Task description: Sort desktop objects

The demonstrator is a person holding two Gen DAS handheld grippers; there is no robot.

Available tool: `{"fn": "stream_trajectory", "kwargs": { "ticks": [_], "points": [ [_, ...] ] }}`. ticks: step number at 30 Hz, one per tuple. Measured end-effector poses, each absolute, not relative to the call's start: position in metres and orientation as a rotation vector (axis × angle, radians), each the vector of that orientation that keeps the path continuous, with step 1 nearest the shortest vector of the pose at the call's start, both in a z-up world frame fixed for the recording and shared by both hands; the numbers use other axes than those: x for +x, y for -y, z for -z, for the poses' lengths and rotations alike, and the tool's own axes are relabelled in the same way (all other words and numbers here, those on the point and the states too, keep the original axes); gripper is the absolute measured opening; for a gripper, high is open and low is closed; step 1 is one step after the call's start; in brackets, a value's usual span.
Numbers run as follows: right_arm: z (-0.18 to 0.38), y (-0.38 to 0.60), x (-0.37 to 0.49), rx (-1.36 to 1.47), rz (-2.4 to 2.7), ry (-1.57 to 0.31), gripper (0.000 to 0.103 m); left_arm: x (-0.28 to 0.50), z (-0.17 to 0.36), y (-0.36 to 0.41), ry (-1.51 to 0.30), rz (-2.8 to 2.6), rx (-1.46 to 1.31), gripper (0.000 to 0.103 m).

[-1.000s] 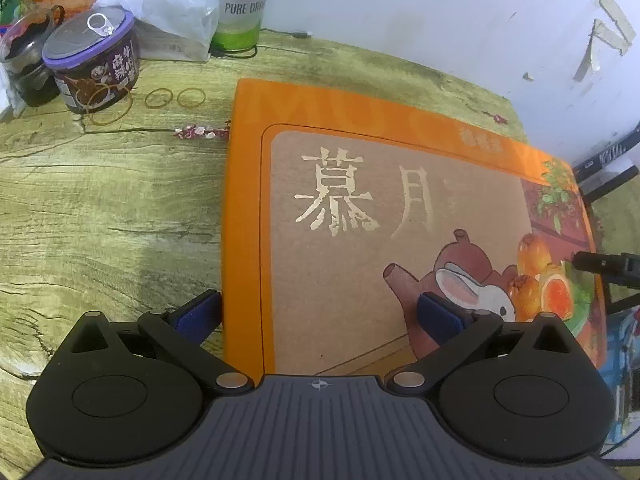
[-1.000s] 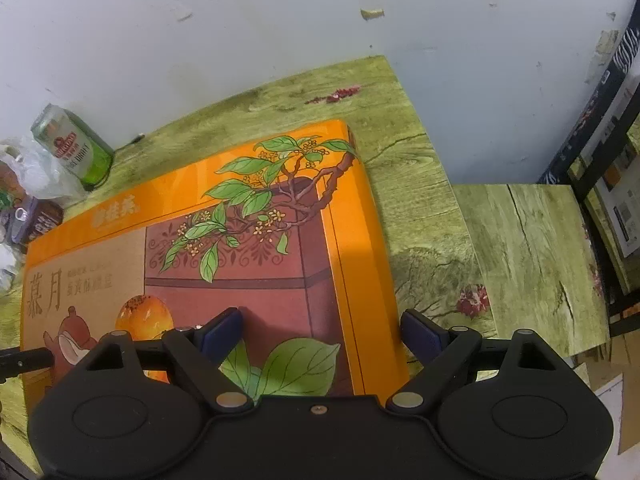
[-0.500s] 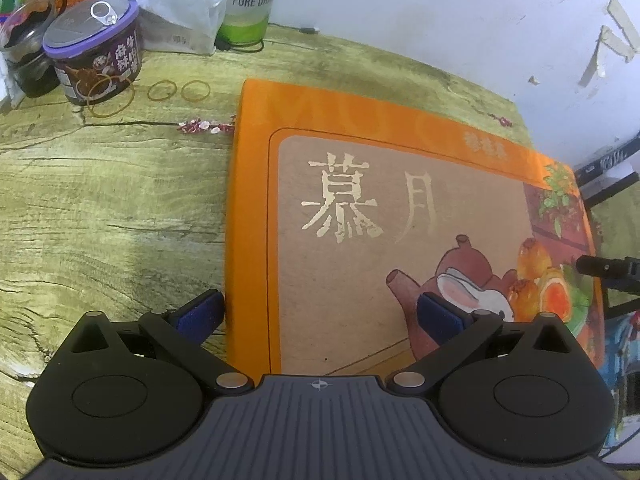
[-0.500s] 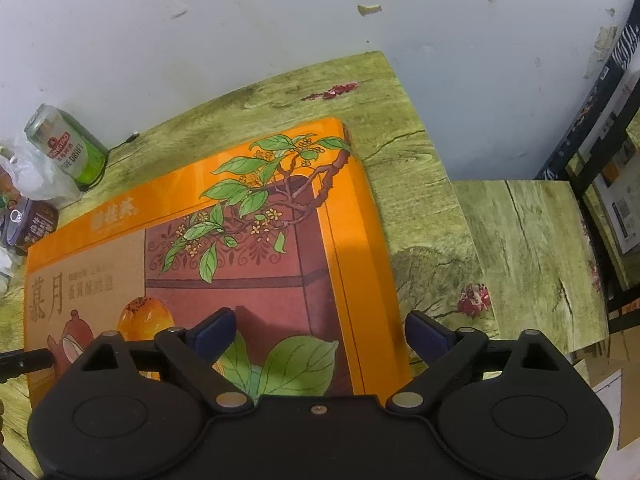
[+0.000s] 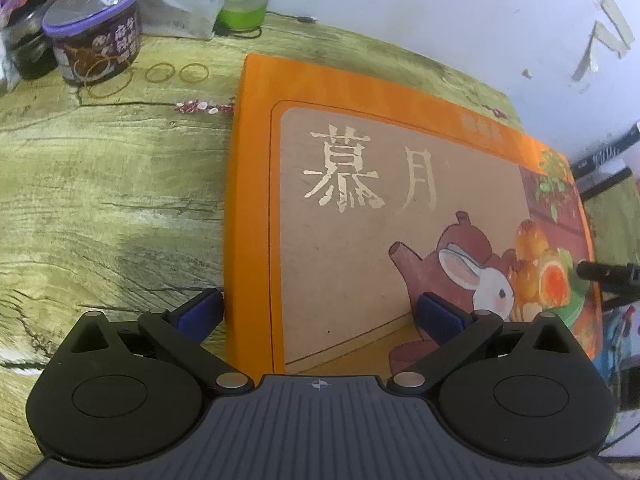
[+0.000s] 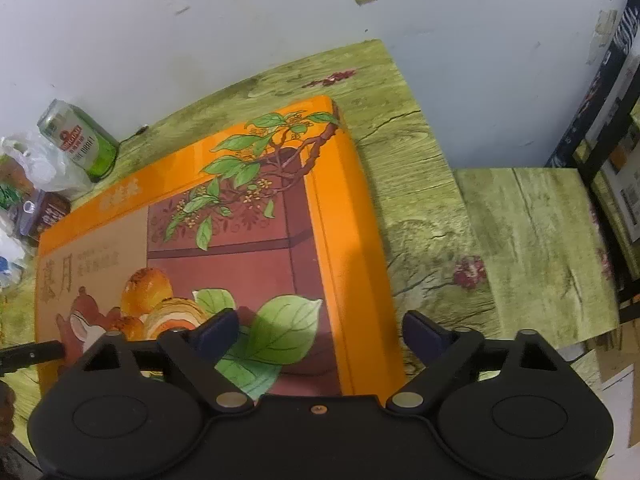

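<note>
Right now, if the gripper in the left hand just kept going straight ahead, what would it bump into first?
Most likely the orange gift box. The left gripper is open, straddling the box's near left corner, so it would probably slide along the lid first. Depth is hard to judge; the white wall lies further beyond.

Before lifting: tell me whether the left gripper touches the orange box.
Cannot tell. In the left wrist view the left gripper straddles the orange box's corner, jaws wide; no plain contact or gap.
</note>
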State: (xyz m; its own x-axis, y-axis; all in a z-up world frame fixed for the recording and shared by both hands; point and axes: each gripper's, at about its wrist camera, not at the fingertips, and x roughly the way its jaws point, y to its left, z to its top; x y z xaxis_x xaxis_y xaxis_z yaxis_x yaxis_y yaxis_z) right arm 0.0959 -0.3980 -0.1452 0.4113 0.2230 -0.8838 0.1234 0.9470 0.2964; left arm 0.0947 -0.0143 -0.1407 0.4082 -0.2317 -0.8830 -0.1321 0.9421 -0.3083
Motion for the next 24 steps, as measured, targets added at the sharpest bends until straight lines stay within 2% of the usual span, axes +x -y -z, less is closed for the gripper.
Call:
{"fn": "stream_trajectory", "kwargs": {
  "ticks": [6,24],
  "points": [
    [0.143,0.398,0.096,0.345,-0.056,-1.155,0.078,0.096,0.138,0.01,-1.17,0.057,-0.407,0.103],
    [0.133,0.396,0.105,0.33,-0.049,-1.173,0.078,0.106,0.133,0.012,-1.213,0.059,-0.388,0.103]
  ]
}}
